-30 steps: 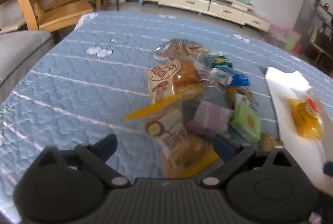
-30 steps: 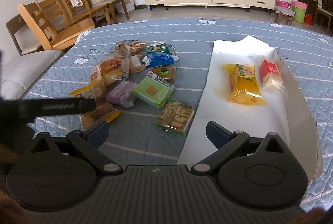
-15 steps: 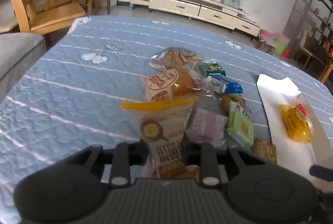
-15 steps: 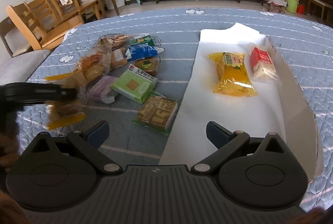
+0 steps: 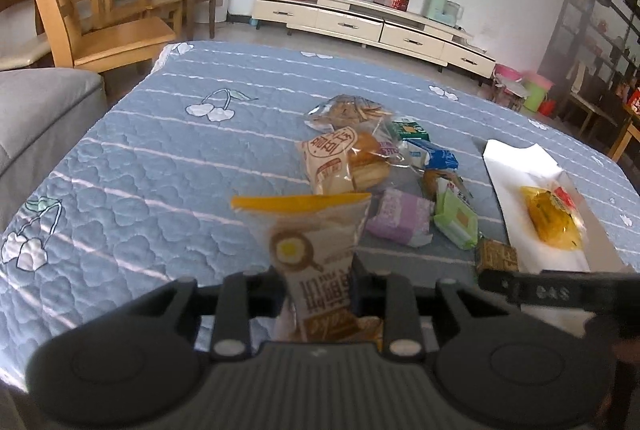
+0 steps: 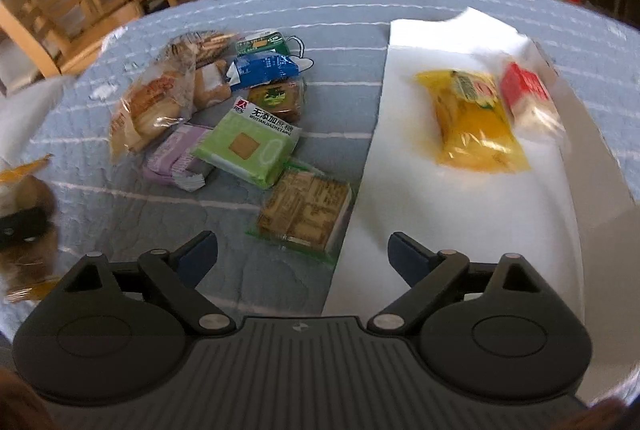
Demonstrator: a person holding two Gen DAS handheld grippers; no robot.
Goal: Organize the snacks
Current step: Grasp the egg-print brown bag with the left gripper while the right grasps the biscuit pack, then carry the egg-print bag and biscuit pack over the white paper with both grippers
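- Snack pack [image 5: 310, 258], the one with the yellow top seal, stands upright in the left claw [image 5: 320, 294], which is clamped tight on its lower half; its long axis runs straight away from the claw, lifted clear of the quilt [image 5: 160, 170].
- White sheet [image 5: 520, 190] with the yellow bag [image 5: 554, 218] lies toward the quilt's right edge, so the held pack's likely path runs rightward, over the loose pile [image 5: 384, 170].
- Right claw [image 6: 304, 258] is spread wide and empty, hovering just above the cracker pack [image 6: 306, 208] at the sheet's left edge.
- Judging by this, the right claw is much nearer that cracker pack; its long side runs roughly along the sheet's edge.
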